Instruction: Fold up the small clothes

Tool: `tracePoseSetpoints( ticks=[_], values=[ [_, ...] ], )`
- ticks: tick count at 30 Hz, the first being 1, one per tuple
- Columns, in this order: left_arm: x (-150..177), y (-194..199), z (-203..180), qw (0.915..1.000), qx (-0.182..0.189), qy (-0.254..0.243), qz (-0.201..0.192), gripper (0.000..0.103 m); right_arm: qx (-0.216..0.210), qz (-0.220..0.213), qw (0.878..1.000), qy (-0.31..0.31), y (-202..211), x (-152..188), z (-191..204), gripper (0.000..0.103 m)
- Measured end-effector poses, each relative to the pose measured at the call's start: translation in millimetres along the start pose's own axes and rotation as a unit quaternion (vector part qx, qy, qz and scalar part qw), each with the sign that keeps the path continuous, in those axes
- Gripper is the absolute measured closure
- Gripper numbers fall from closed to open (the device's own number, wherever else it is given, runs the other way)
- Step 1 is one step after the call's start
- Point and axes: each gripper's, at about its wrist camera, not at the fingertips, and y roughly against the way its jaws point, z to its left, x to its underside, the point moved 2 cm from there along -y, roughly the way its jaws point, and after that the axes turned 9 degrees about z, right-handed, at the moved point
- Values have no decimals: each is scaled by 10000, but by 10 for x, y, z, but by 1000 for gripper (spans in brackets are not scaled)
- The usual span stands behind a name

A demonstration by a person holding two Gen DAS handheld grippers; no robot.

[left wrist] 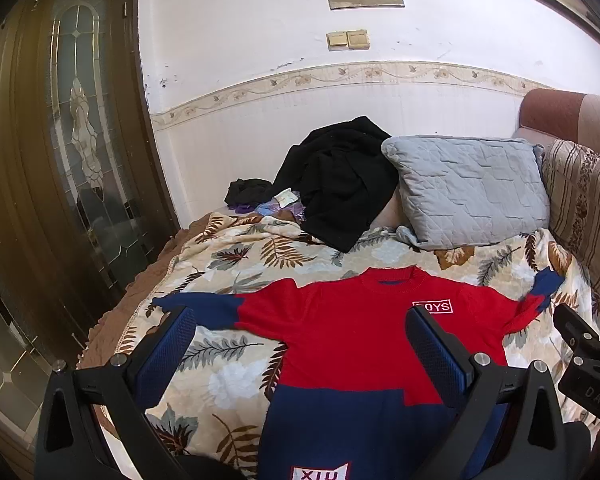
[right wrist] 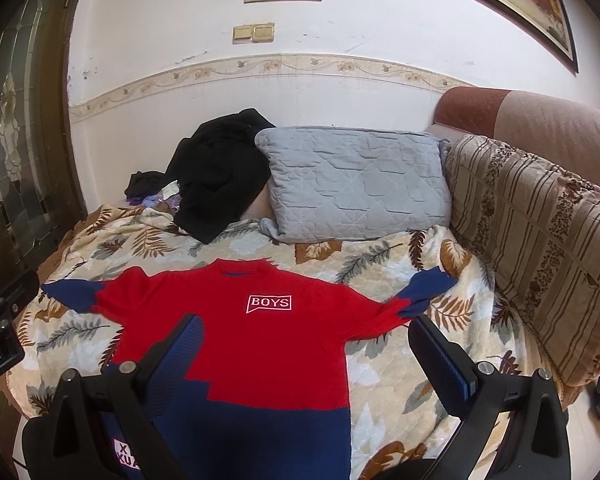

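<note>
I find the red-and-navy sweater (right wrist: 260, 344) spread flat, sleeves out, across the lower centre of the frame on the leaf-print bedspread (right wrist: 396, 364), ready for folding, left gripper (left wrist: 300, 344) and right gripper (right wrist: 306, 352) both spread wide, holding nothing.

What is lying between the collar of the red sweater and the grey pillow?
Nothing lies there: in both wrist views only bare leaf-print blanket separates the sweater collar from the grey pillow. The black clothing lies off to the left.
</note>
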Motion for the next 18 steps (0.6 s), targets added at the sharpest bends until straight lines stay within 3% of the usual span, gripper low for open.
tracePoseSetpoints(
  ticks=[18],
  values=[
    [-2,-66,-43,10000,46,-35,51,0,109,36,9999,-14,-82,-44,-44,0]
  ],
)
